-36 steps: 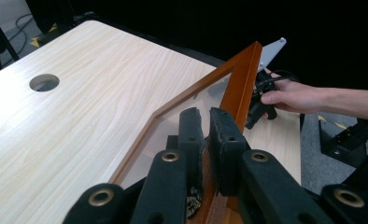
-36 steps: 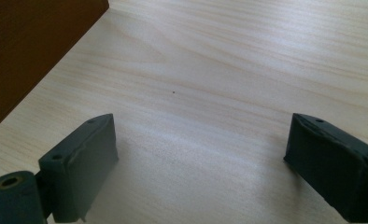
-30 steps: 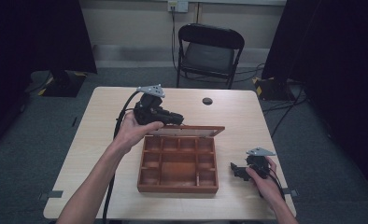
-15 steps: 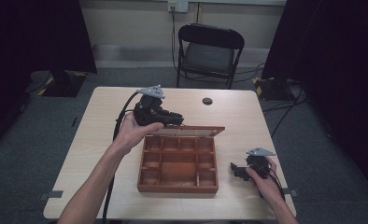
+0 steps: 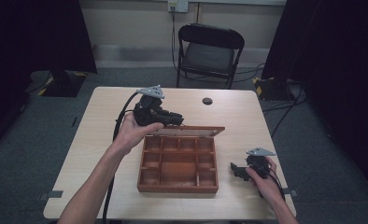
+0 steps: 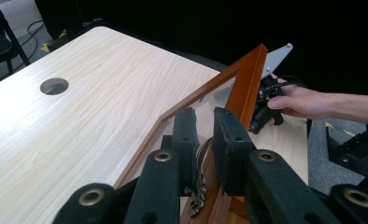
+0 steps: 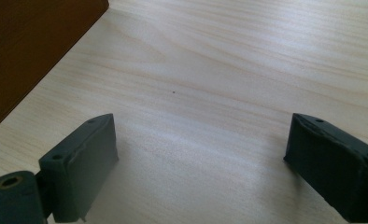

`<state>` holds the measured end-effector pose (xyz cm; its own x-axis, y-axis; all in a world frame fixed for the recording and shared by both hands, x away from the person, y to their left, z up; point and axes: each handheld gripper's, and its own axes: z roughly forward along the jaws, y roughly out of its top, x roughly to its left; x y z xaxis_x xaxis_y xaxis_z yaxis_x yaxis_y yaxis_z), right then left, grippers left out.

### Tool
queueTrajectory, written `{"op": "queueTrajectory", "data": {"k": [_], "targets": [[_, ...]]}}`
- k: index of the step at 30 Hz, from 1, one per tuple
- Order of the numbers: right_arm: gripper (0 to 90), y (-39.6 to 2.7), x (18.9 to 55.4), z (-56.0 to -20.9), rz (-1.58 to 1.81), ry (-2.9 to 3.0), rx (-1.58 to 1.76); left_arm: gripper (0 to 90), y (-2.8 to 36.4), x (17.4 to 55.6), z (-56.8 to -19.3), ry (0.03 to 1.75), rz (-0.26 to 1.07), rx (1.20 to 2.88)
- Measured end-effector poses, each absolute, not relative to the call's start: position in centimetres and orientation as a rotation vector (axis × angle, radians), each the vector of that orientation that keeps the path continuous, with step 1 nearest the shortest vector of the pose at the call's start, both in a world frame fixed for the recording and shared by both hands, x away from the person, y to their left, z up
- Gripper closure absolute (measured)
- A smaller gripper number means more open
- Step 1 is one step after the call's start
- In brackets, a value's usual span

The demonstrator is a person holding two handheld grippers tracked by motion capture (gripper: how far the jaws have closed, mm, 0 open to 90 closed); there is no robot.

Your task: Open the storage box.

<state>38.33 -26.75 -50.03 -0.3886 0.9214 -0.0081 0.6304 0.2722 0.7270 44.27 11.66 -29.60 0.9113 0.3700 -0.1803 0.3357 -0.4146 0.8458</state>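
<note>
Across the middle of the worktop (image 5: 102,140), nearer your edge than the far one, sits your wooden box (image 5: 178,164), its divided compartments facing up and its lid (image 5: 191,131) raised along the far side. Beyond the far edge a black folding chair (image 5: 209,52) stands on the floor, and a small round hole (image 5: 207,101) marks the worktop near that edge. Your left gripper (image 5: 173,119) is at the lid's left end; in the left gripper view its fingers (image 6: 231,149) stand nearly together, clamped on the lid's frame (image 6: 245,84). Your right gripper (image 5: 236,170) rests low near the worktop's right edge, just beside the box but apart from it; in the right gripper view its fingers (image 7: 81,163) stand wide apart over bare wood, with nothing between them.
</note>
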Motion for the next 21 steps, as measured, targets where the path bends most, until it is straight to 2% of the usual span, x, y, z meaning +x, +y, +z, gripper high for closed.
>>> {"op": "queueTrajectory", "data": {"k": [21], "targets": [[8.3,-26.75,38.33,-50.03,0.906,2.116,1.399,79.6,11.67,44.29,-29.61,0.51,0.039,2.031]]}}
